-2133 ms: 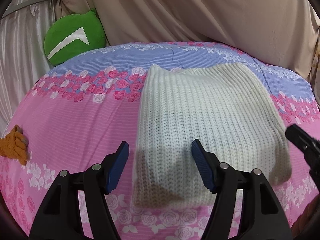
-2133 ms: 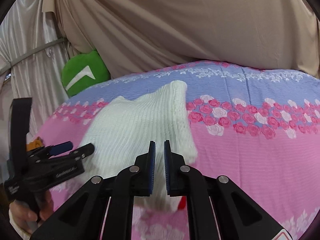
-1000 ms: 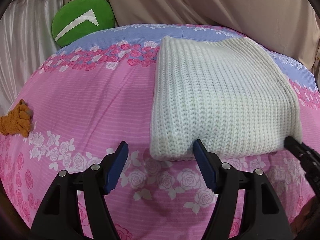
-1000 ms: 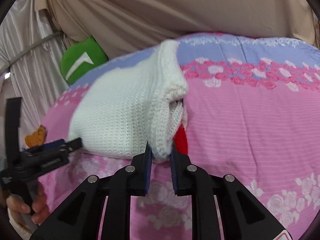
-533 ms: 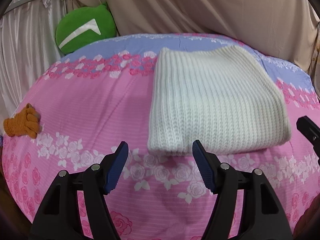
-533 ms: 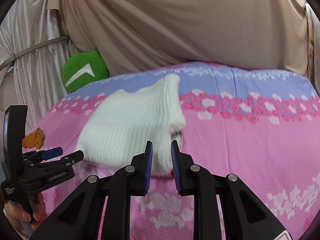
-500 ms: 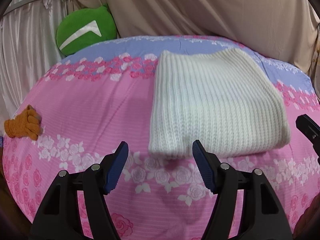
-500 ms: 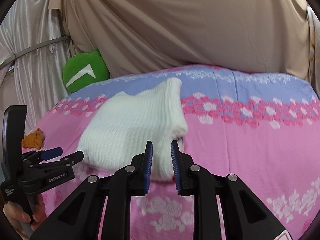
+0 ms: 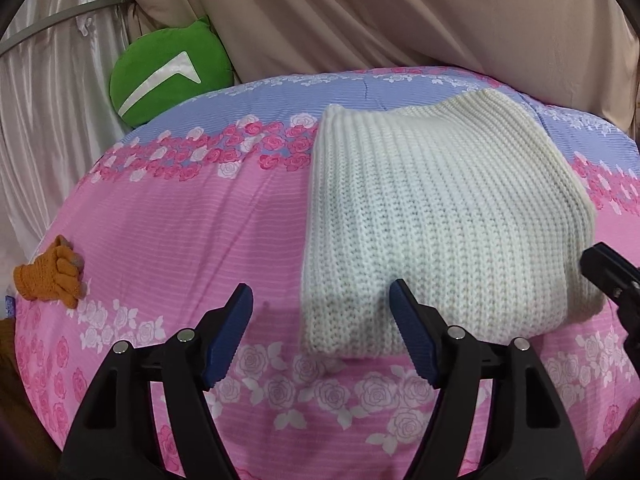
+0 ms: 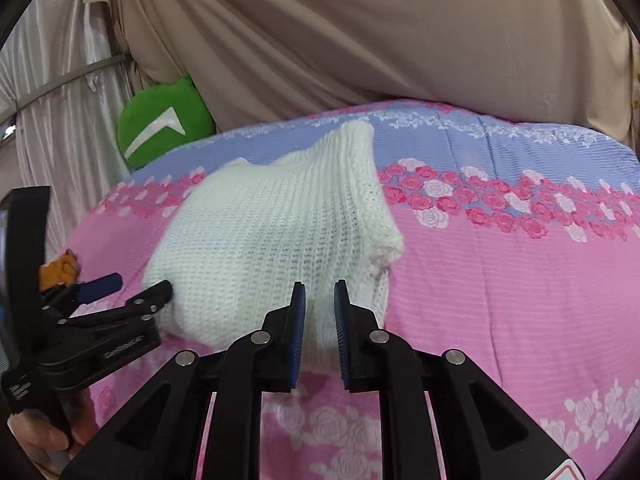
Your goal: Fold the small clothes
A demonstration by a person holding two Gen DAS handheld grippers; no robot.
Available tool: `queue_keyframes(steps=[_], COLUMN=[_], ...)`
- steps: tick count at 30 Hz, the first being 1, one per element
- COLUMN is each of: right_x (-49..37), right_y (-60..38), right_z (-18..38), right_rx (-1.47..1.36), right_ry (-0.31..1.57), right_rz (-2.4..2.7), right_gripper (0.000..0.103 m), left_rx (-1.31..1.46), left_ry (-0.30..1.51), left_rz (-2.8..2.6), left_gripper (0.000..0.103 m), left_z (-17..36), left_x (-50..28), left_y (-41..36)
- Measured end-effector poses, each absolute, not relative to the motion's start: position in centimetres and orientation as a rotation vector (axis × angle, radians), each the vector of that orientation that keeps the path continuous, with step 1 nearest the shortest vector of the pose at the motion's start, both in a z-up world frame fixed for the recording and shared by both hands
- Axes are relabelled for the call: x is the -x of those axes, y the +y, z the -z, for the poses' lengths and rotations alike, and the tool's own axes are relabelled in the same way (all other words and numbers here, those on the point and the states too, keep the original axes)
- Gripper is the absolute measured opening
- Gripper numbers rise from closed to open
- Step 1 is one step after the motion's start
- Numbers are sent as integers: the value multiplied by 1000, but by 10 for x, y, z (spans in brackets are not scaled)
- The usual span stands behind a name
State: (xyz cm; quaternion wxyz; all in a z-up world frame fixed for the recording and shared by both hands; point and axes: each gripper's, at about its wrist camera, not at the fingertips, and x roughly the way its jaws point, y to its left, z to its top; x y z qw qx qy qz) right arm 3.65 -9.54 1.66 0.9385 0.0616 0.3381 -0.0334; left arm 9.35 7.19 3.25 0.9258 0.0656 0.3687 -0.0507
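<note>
Beige draped cloth (image 9: 460, 16) backs the scene, with shiny silver curtain (image 9: 48, 92) at the left edge. Quilt (image 9: 200, 216) below: pink with fine stripes, rose bands, a lavender strip at the far side, domed by the lens.

Sweater (image 9: 436, 216), cream, chunky ribbed knit, lies folded into a thick rectangle on the quilt, far edge over the lavender strip.

Left gripper (image 9: 322, 320): black arms, blue ridged pads. Jaws stand wide and are opening; the sweater's near left corner sits between the pad tips, pads not pressing it.

Right gripper (image 10: 319, 308): same build. Jaws narrow, a slim gap showing, and closing; sweater edge lies beyond the tips, nothing pinched that I can see.

Left view only: full top face of the fold, straight left edge, right gripper's black tip at the right margin. Orange knit glove (image 9: 50, 276) plain on the quilt's left side.

Right view only: the sweater's open right side, layered edges slumped; left gripper seen side-on with fingers (image 10: 40, 440) of the hand gripping its handle.

Green round cushion (image 9: 168, 72), white chevron, in both views.
</note>
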Motion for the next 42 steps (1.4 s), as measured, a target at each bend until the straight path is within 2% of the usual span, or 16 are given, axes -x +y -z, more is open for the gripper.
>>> queue_keyframes(steps=[6,13,22,26,27,29,31,42], right_x=[-6,15,30,33,34,35,34,32], right_y=[-94,-100,-104,-101,-100,-96,-94,-90], right_z=[-11,17,25,30,29,29,30,28], right_rx=[-120,-158,-183,-181,-173,-157,-148,-138], right_ry=[705,763,774,780,772,766,766,749], right_rz=[103,112,110,113,121,130,133,150], right_gripper=[18,18,18,22,22,32,37,38], left_rx=[-140,-145,-141,-148,-146,-139,-132,-111], left_ry=[767,792,794,792,791,785,767,706], left_rz=[109,118,113,107,103,96,84,77], left_gripper=[69,70,70,70,73,78,80,80], left_z=[-28,-16,-14,-11,-9,-4,0,-4], left_x=[-75,-57,-43,-39,-39,-38,-37,-37], left_y=[69,62,57,55,55,55,56,60])
